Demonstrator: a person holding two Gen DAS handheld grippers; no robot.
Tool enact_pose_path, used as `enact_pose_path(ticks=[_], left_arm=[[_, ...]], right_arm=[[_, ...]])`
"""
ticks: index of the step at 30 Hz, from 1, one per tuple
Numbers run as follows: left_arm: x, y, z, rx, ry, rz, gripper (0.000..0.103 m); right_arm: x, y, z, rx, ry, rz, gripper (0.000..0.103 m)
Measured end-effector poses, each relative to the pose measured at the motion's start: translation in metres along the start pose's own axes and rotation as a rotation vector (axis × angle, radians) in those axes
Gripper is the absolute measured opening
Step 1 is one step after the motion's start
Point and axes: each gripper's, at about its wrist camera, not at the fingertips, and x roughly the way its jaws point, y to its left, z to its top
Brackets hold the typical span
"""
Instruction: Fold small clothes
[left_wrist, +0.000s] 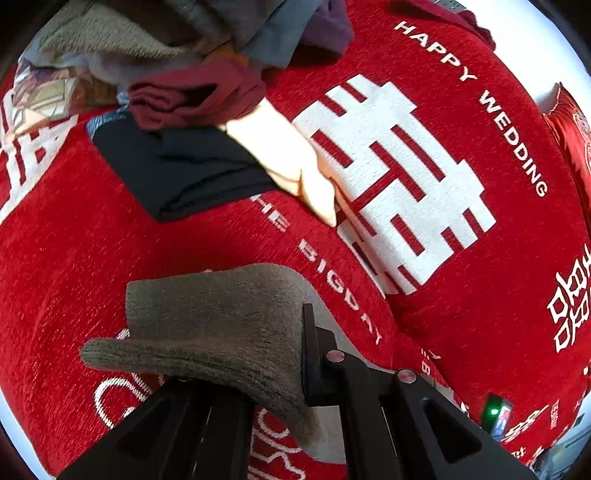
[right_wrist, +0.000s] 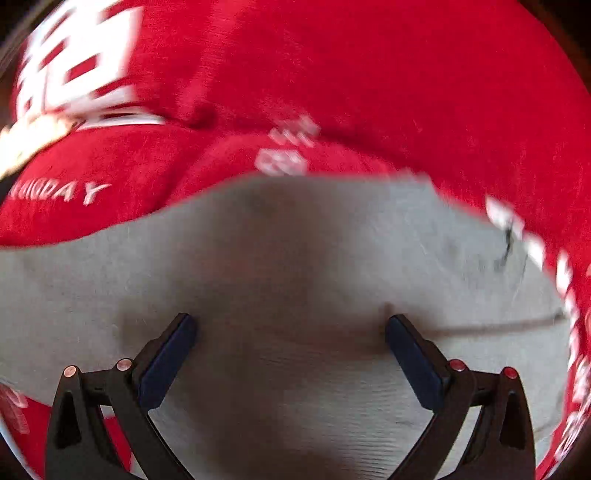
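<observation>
Left gripper (left_wrist: 295, 354) pinching grey knit garment (left_wrist: 221, 325), lifted off the red cover (left_wrist: 480, 147). Right gripper (right_wrist: 290, 347) spread wide over grey cloth (right_wrist: 295, 258); view blurred.

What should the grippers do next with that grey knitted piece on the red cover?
Probably the right gripper should close on the grey garment: its jaws stand wide open just above the cloth, gripping nothing. The left gripper already pinches a raised fold of the same knit, so a second hold would let the two fold it.

red wedding-print sofa cover (left_wrist: 461, 110)
</observation>
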Motion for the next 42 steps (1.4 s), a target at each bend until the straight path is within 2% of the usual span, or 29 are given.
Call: enact_pose_path(ticks=[2, 3, 5, 6, 7, 11, 15, 17, 19, 23, 30, 35, 38, 42], left_arm=[[-0.003, -0.007, 0.002, 0.010, -0.006, -0.004, 0.004], [-0.005, -0.013, 0.003, 0.018, -0.008, -0.004, 0.004], [-0.009, -0.027, 0.003, 0.047, -0.006, -0.005, 0.004], [-0.010, -0.036, 0.003, 0.064, -0.003, -0.013, 0.004], [-0.012, -0.045, 0.001, 0.080, 0.000, -0.020, 0.004], [-0.011, -0.103, -0.020, 0.196, 0.038, -0.050, 0.004], [0.003, -0.169, -0.058, 0.306, 0.109, -0.087, 0.004], [0.012, -0.207, -0.085, 0.371, 0.154, -0.108, 0.004], [0.020, -0.240, -0.113, 0.433, 0.200, -0.132, 0.004], [0.036, -0.310, -0.181, 0.556, 0.293, -0.156, 0.004], [0.052, -0.394, -0.297, 0.724, 0.407, -0.176, 0.004], [0.076, -0.419, -0.371, 0.812, 0.477, -0.110, 0.004], [0.084, -0.424, -0.397, 0.835, 0.497, -0.078, 0.004], [0.089, -0.431, -0.404, 0.840, 0.496, -0.058, 0.004]], right_arm=[[-0.004, 0.037, 0.000, -0.143, 0.033, 0.058, 0.099], [-0.012, 0.046, -0.001, -0.187, 0.018, 0.066, 0.096], [-0.039, 0.047, -0.005, -0.219, -0.047, 0.113, 0.096], [-0.054, 0.035, -0.007, -0.202, -0.074, 0.138, 0.096], [-0.063, 0.021, -0.009, -0.180, -0.085, 0.146, 0.096], [-0.098, -0.081, -0.037, -0.037, -0.094, 0.128, 0.096], [-0.114, -0.180, -0.083, 0.020, -0.068, 0.010, 0.096], [-0.119, -0.224, -0.113, 0.062, -0.040, -0.036, 0.096], [-0.121, -0.258, -0.141, 0.108, -0.015, -0.045, 0.096], [-0.126, -0.307, -0.177, 0.179, -0.008, -0.061, 0.096], [-0.126, -0.331, -0.220, 0.273, -0.043, 0.018, 0.096], [-0.117, -0.336, -0.229, 0.321, -0.061, 0.083, 0.096], [-0.116, -0.340, -0.232, 0.342, -0.073, 0.106, 0.096], [-0.114, -0.348, -0.236, 0.364, -0.089, 0.129, 0.096]])
